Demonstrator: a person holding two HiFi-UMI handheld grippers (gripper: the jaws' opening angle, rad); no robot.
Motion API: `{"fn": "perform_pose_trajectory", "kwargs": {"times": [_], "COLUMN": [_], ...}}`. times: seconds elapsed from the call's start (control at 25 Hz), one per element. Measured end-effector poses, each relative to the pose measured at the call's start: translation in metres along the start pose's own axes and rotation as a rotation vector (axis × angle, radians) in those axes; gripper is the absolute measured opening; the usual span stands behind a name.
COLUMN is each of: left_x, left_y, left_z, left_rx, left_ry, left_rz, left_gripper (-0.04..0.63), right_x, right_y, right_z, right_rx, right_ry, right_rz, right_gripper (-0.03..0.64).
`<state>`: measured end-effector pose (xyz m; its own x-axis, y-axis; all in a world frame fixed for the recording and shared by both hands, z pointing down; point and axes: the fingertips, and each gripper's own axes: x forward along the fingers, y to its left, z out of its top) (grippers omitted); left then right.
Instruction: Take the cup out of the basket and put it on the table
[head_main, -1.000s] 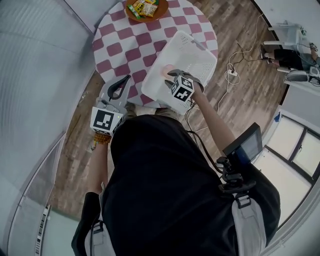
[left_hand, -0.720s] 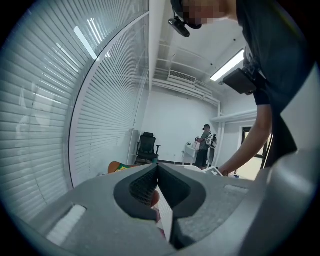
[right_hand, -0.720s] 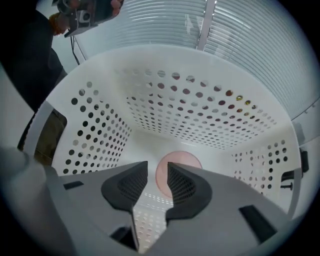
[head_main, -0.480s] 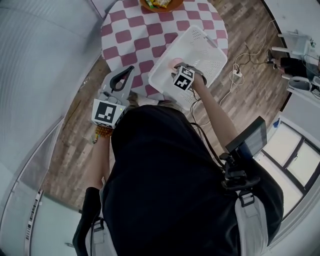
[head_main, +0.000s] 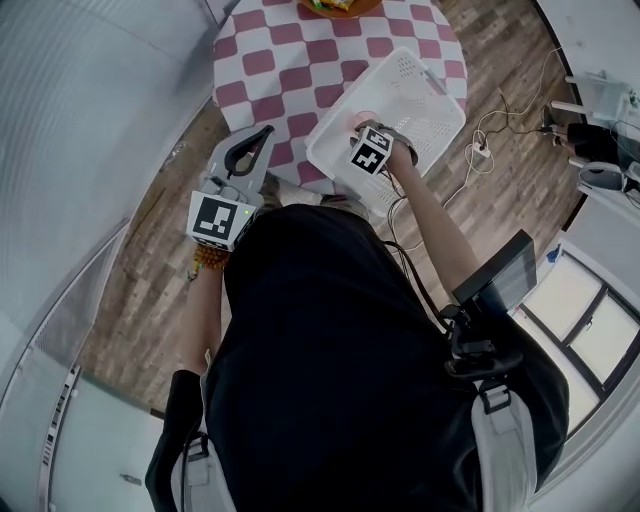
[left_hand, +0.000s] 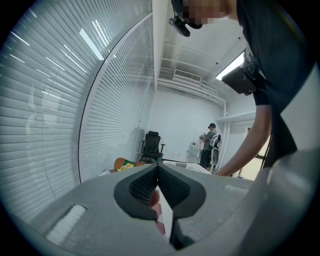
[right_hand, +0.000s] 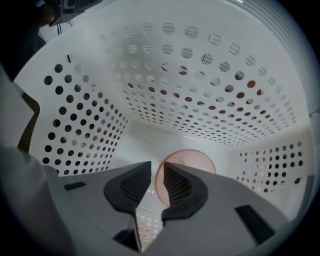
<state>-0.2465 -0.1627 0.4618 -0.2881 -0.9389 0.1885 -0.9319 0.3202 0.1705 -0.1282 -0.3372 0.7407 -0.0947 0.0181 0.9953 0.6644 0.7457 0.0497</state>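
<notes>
Head view shows us a round table under a red-and-white checked cloth. A white perforated basket rests on its near right part, with one corner past the table's edge. Our right gripper reaches down into the basket, and the pink cup lies inside, just beyond the gripper's tip. A bowl of wrapped snacks sits at the table's far rim. Our left gripper hovers off the table's near left edge, above the wooden floor and well apart from the basket.

In the right gripper view we look into the basket, with its holed walls all around us. The right gripper has its jaws a narrow way apart and clamps nothing. The cup shows as a pink round just behind them. The right-hand jaw covers part of it, and its left edge shows in the gap. We cannot tell whether either jaw touches it.

In the left gripper view the left gripper has its jaws brought together at the tips, with nothing held. Beyond them we see the bowl and the basket. Far off are an office chair and a standing person, with a wall of blinds at our left.
</notes>
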Motion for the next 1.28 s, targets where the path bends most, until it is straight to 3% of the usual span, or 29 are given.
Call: {"fn": "perform_pose_trajectory", "kwargs": {"times": [0.72,1.28], "left_x": [-0.012,-0.018], "left_y": [-0.003,-0.007], "left_z": [-0.006,-0.009], "left_rx": [0.004,0.011], "left_ry": [0.000,-0.004], "left_rz": [0.000,-0.008], "left_gripper": [0.005,0.005], "right_x": [-0.002,-0.007], "right_y": [-0.003,0.004], "right_z": [-0.003,-0.002], "right_rx": [0.014,0.042], "right_ry": [0.007,-0.013], "right_rz": [-0.044,-0.046], "right_gripper": [0.032,0.029]}}
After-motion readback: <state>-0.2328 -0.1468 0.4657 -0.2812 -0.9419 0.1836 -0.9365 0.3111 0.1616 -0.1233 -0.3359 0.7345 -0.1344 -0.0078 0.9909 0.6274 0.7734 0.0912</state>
